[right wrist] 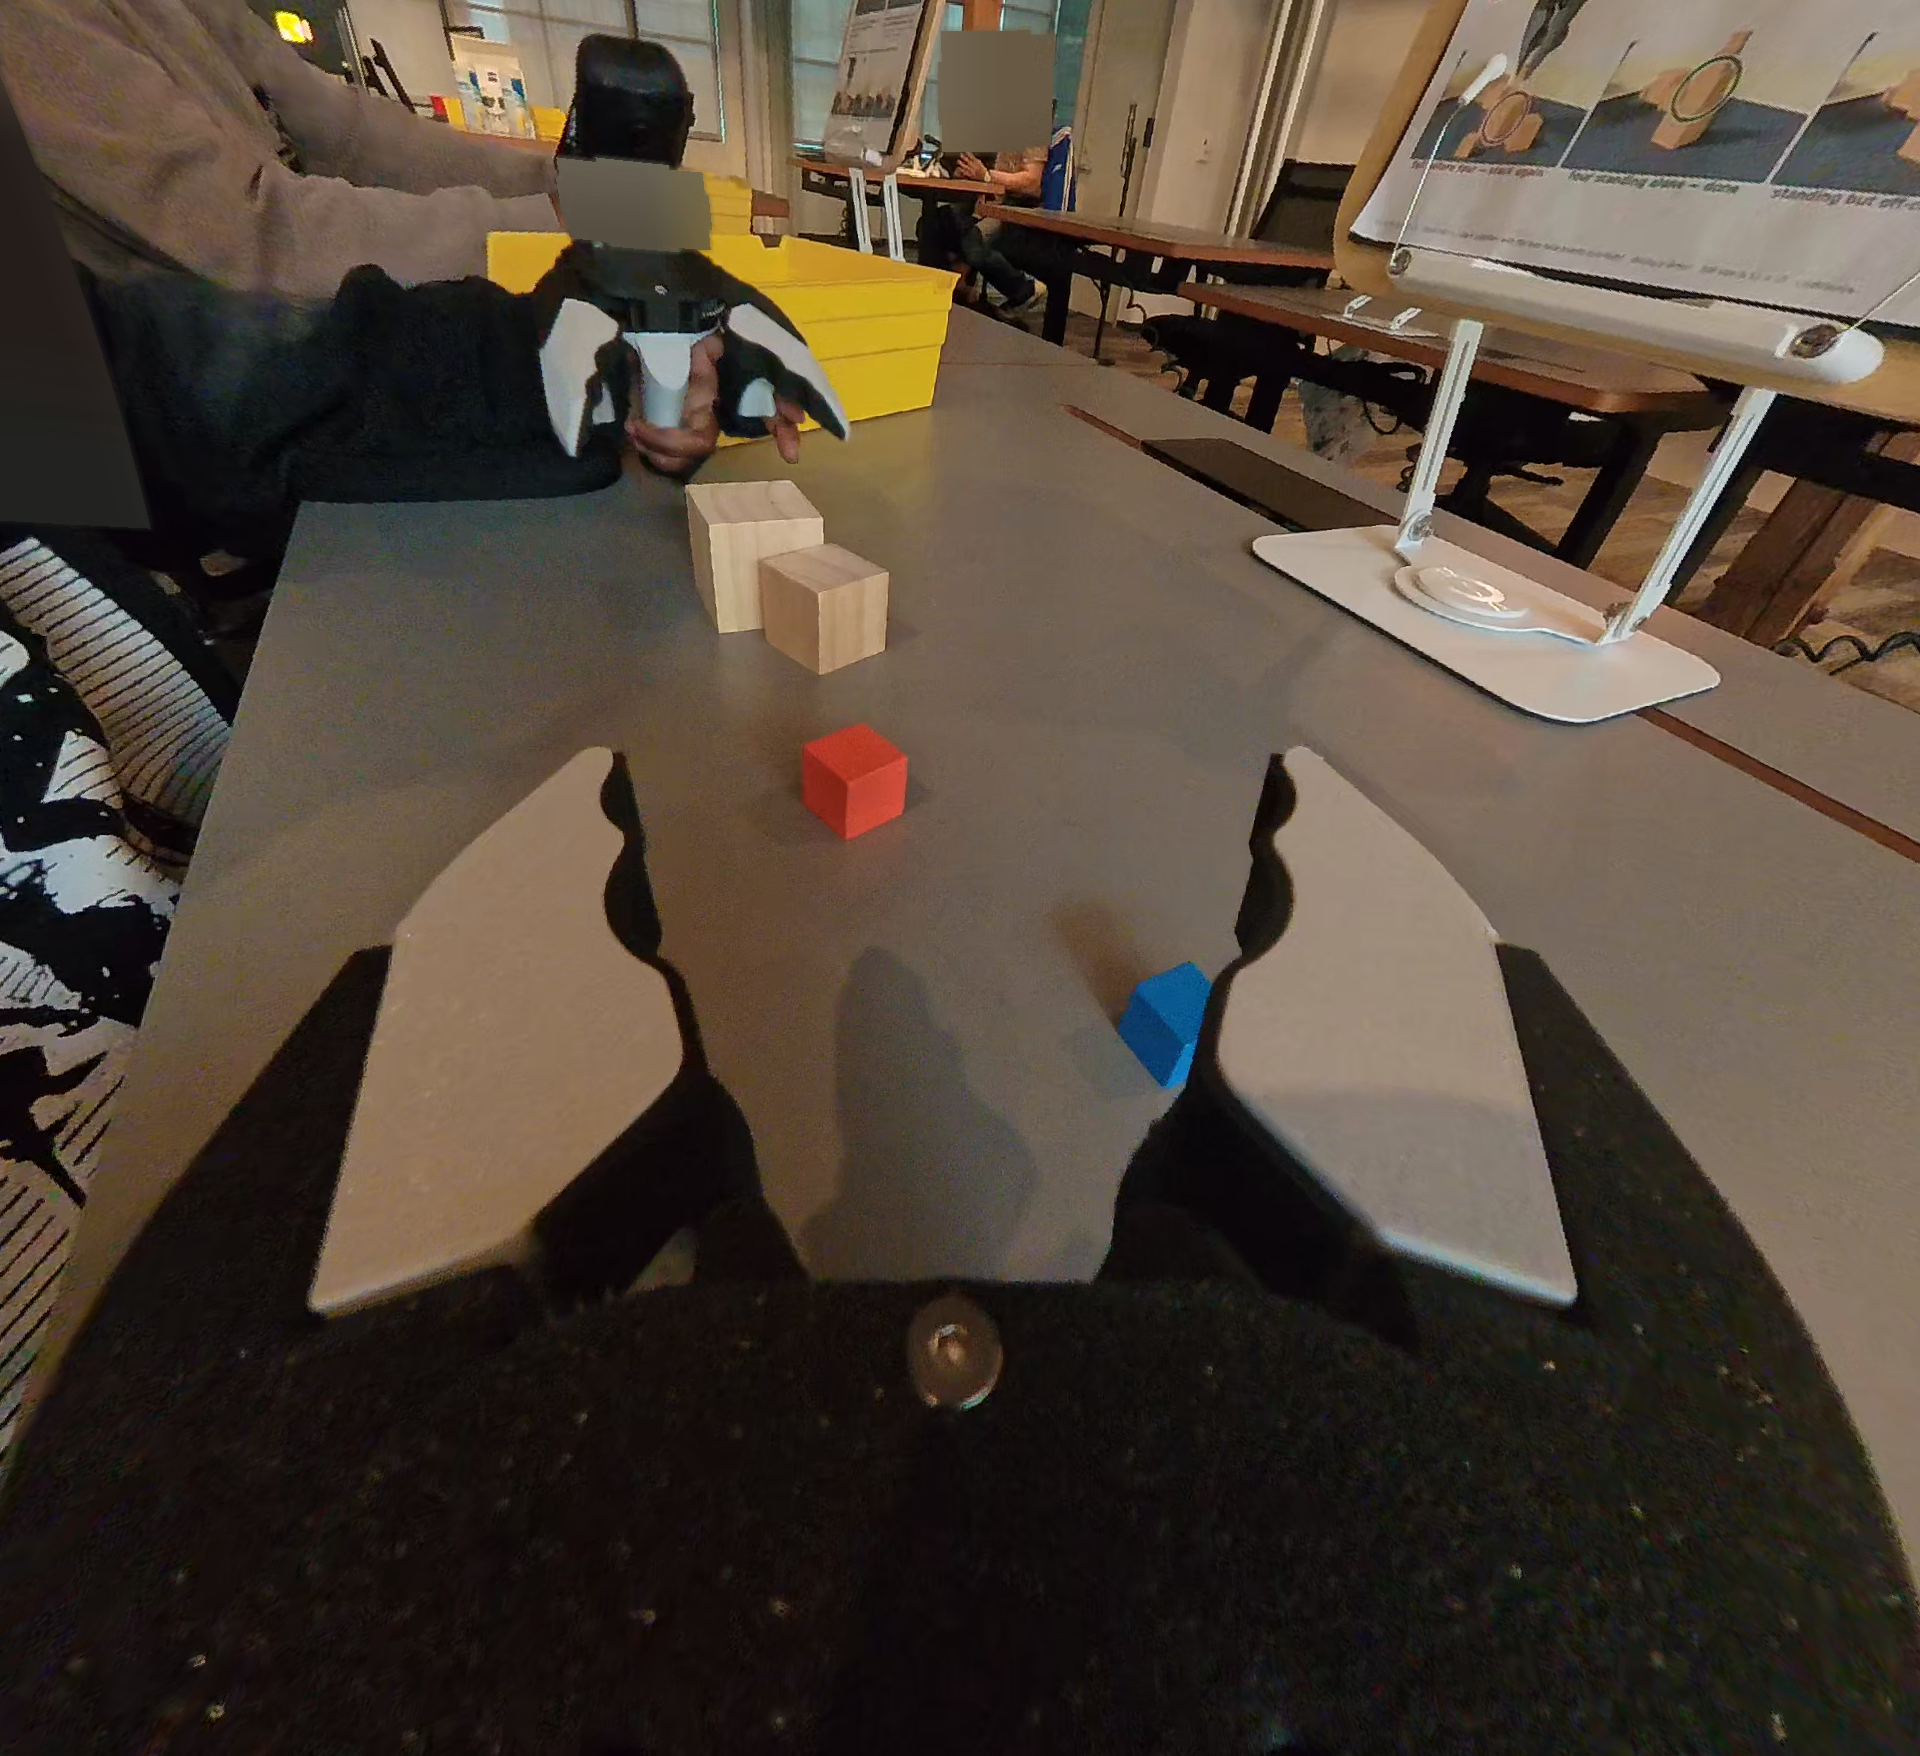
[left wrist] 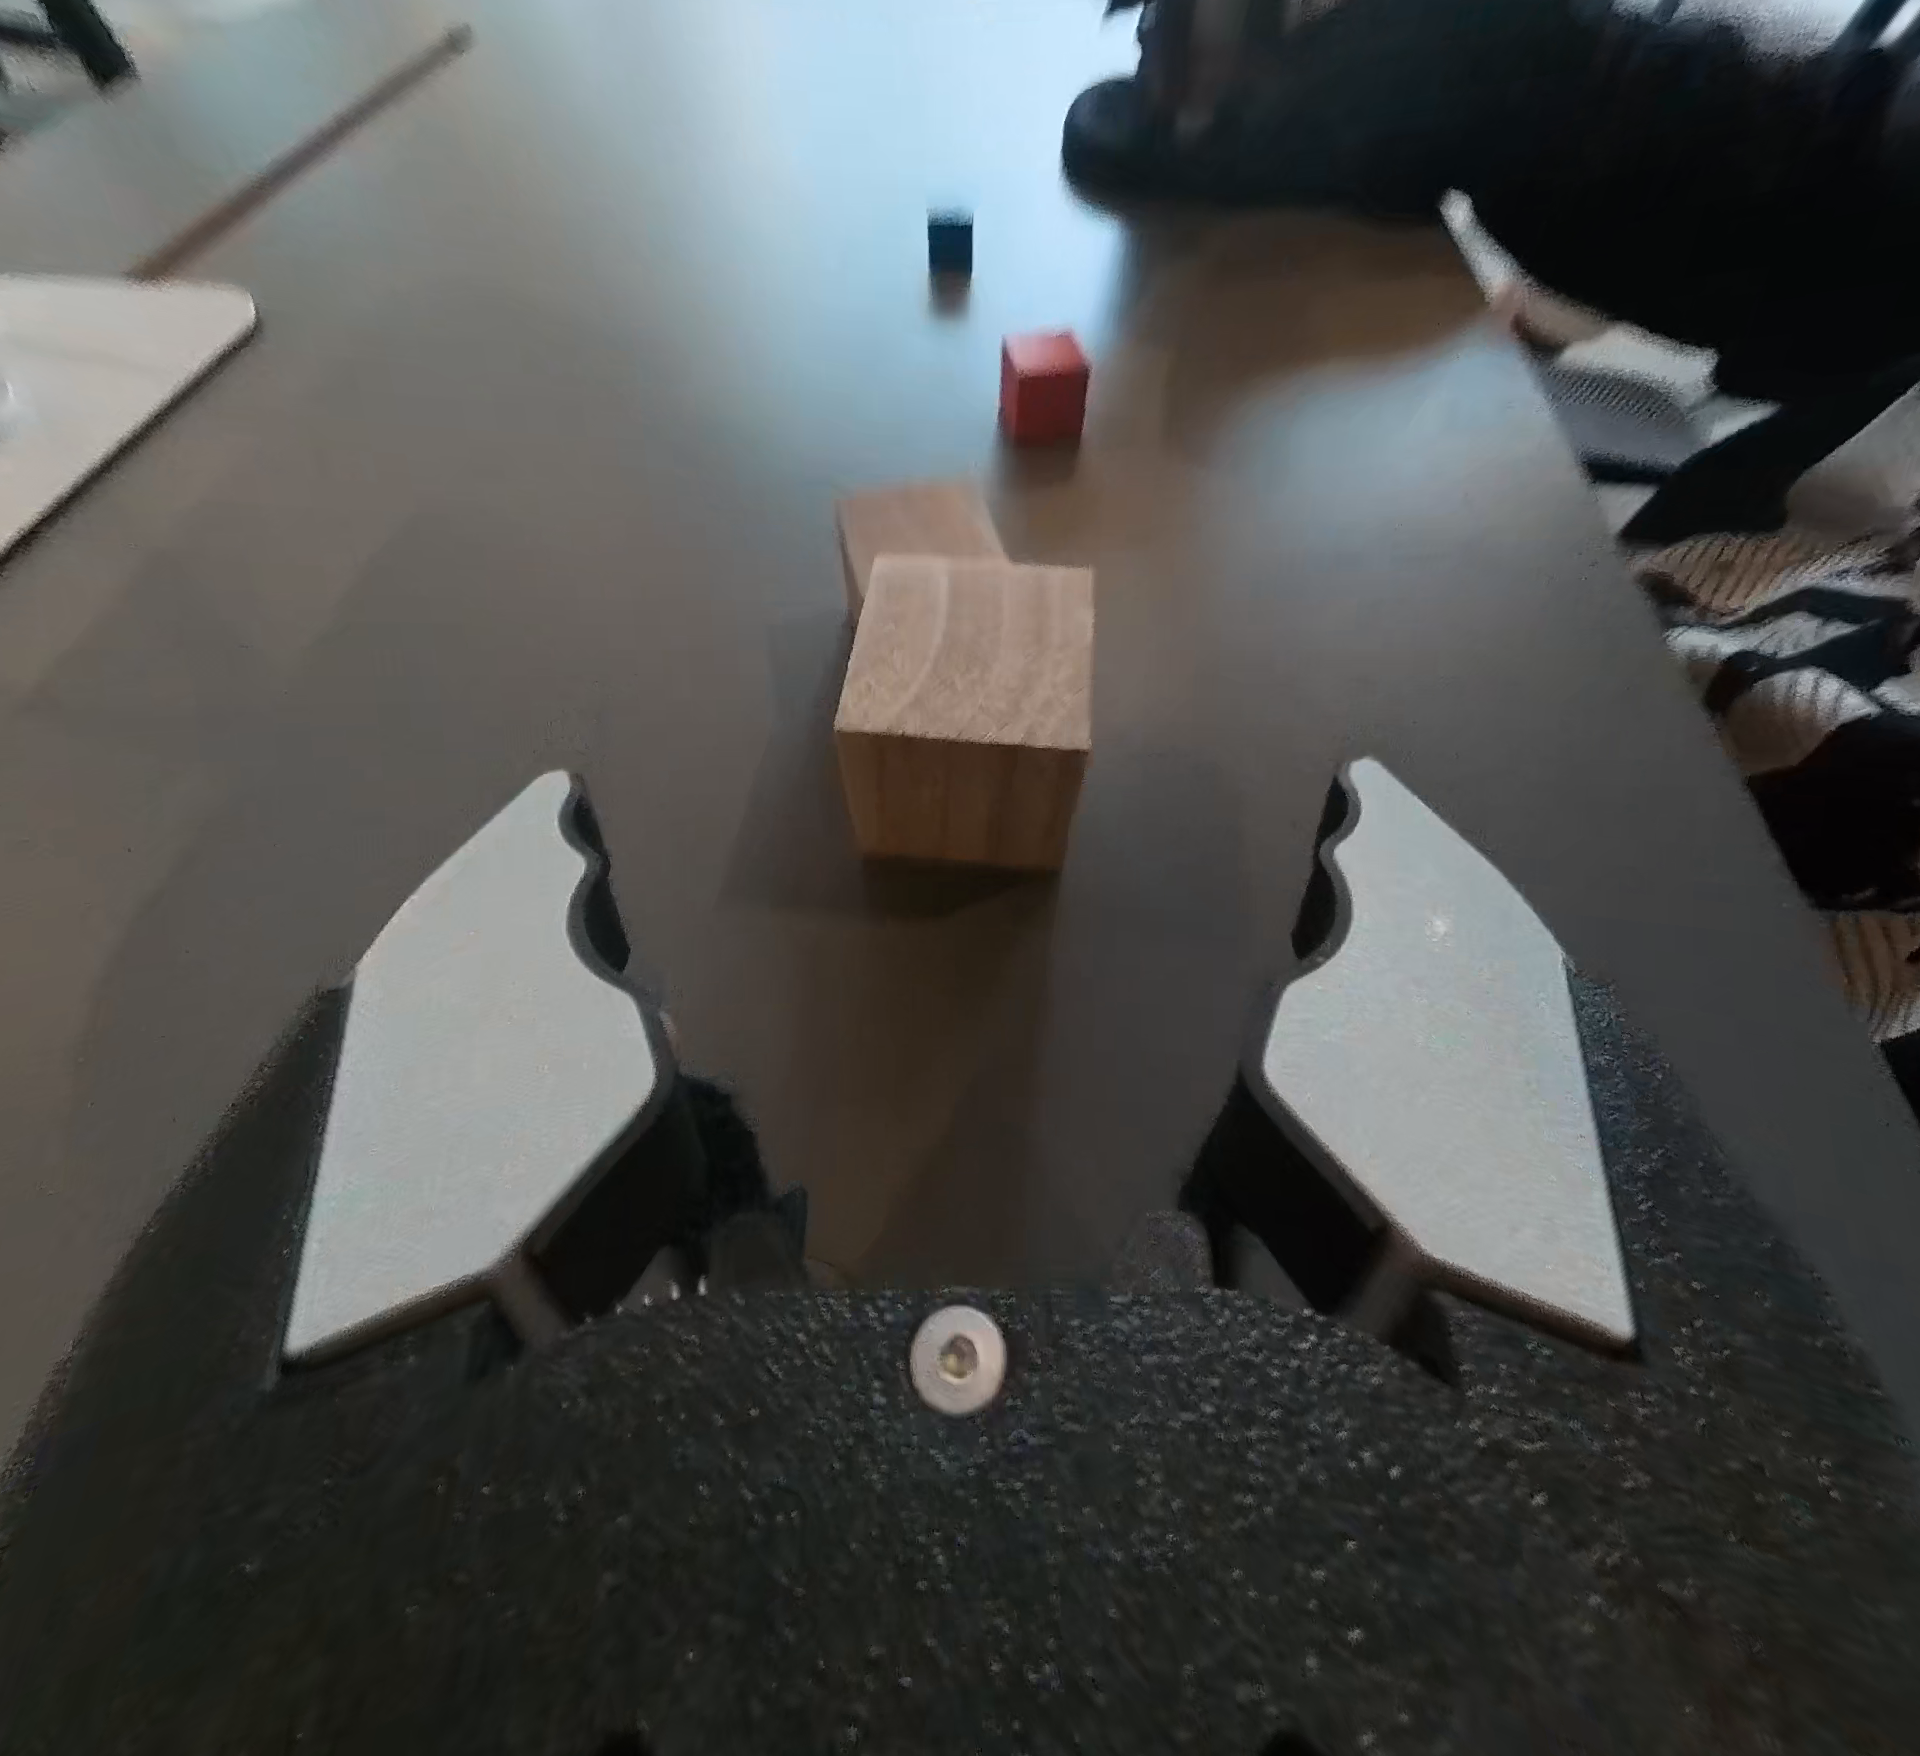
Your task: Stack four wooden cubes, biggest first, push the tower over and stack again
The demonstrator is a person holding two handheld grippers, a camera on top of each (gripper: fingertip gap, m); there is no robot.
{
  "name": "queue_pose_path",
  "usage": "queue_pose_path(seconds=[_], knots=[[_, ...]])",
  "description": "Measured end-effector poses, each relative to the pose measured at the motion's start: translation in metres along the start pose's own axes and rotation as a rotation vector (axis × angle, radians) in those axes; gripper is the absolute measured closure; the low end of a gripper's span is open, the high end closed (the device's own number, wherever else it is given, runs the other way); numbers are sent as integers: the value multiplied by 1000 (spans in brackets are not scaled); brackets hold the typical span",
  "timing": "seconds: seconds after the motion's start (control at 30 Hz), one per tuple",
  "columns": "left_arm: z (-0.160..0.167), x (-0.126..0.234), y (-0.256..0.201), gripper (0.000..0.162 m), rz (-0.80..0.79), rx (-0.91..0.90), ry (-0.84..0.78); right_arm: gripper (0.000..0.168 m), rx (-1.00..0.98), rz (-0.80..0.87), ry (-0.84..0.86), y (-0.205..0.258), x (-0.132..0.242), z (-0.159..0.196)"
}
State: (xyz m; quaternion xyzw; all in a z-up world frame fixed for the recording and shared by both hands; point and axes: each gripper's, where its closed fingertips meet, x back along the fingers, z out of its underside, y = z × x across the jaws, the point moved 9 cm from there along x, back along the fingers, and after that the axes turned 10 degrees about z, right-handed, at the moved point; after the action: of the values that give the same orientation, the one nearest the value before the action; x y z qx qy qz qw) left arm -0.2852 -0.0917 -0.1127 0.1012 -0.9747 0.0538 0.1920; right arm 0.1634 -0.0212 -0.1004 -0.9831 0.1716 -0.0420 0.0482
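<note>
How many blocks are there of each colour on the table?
Plain wooden cubes: 2, the bigger wooden cube and the smaller wooden cube, side by side
Red cube: 1
Blue cube: 1
Total: 4 cubes, none stacked

Open worktop (right wrist: 1039,480) lane — cubes in line

Bare worktop flanks the touching wooden cubes (right wrist: 790,574), red cube (right wrist: 854,779) and blue cube (right wrist: 1166,1020) — white stand (right wrist: 1486,636) blocks one side.

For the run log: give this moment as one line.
stack: none, four cubes on table | big cube touching medium cube | red cube, blue cube apart | left claw open | right claw open
</note>
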Motion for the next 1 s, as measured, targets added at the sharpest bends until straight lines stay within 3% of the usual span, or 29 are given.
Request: queue_pose_path(seconds=[0.17,0.47,0.7,0.8,1.0], knots=[[-15,-5,3,35,-27,73,249,58,-10,5,-13,-1,1,0],[-25,-42,5,55,37,78,665,59,-4,3,-18,0,2,-1],[-32,-58,9,82,100,54,700,60,-3,2,-20,0,2,-1],[-31,-59,10,102,112,38,705,60,-1,1,-19,0,2,-1],[-32,-58,7,103,114,-2,723,60,-2,-1,-17,0,1,-1]])
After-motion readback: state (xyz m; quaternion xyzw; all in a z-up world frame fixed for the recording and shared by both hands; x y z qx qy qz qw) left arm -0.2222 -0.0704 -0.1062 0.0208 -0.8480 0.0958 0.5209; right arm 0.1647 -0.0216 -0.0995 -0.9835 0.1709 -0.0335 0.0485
